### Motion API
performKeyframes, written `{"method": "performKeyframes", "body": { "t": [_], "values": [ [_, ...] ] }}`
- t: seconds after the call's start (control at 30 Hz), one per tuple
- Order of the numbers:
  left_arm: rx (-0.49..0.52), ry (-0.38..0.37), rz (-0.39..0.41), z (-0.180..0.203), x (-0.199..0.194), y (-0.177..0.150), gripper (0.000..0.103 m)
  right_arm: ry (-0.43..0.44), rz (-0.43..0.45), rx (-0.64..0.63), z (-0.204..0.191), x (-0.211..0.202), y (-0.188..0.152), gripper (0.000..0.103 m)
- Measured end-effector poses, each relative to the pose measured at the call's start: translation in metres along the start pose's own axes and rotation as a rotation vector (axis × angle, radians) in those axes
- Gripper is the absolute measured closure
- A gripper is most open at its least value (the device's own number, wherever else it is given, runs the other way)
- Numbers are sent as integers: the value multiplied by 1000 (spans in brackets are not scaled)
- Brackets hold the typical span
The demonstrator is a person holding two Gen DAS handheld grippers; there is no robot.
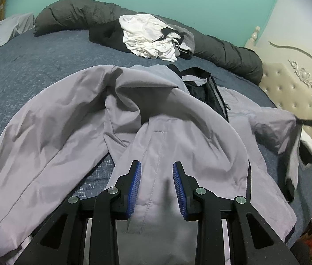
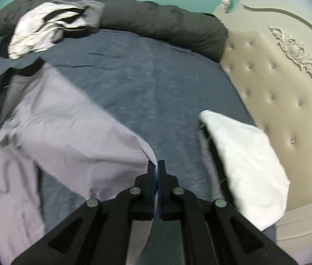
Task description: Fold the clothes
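The soft, light, probably slippery jacket (image 1: 156, 114) is spread on the bed (image 2: 144, 88), its edge pinched between the closed right gripper (image 2: 157, 165), while cloth lies under the parted left gripper (image 1: 157, 170).

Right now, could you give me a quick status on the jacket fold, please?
Right gripper shut on the grey jacket's sleeve edge. Left gripper partly open over the hem. Folded white garment lies by the headboard.

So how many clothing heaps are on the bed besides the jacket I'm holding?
2: a black-and-white pile by the dark duvet, and a white folded piece near the headboard. More may be hidden.
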State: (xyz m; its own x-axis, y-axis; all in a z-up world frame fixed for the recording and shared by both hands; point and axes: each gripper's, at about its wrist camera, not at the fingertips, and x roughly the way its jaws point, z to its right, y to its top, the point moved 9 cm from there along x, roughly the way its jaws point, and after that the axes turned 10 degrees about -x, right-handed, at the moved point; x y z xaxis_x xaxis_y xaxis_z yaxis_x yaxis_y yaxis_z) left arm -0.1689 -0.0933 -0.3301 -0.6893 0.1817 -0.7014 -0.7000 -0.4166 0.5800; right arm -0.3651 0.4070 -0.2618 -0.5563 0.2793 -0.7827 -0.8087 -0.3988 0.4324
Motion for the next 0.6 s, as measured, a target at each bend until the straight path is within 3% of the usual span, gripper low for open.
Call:
{"method": "performKeyframes", "body": {
  "t": [0.3,0.4,0.5,0.6],
  "values": [
    [-28,7,-25,-9,6,-2,70,-111,-62,99,50,49,11,102],
    [-42,3,-33,-11,7,-2,70,-176,-34,48,42,42,12,88],
    [-35,0,-31,-9,5,-1,70,-197,50,77,35,19,16,57],
    [-38,-1,-33,-10,4,-1,70,-99,155,189,15,-9,17,51]
  ]
}}
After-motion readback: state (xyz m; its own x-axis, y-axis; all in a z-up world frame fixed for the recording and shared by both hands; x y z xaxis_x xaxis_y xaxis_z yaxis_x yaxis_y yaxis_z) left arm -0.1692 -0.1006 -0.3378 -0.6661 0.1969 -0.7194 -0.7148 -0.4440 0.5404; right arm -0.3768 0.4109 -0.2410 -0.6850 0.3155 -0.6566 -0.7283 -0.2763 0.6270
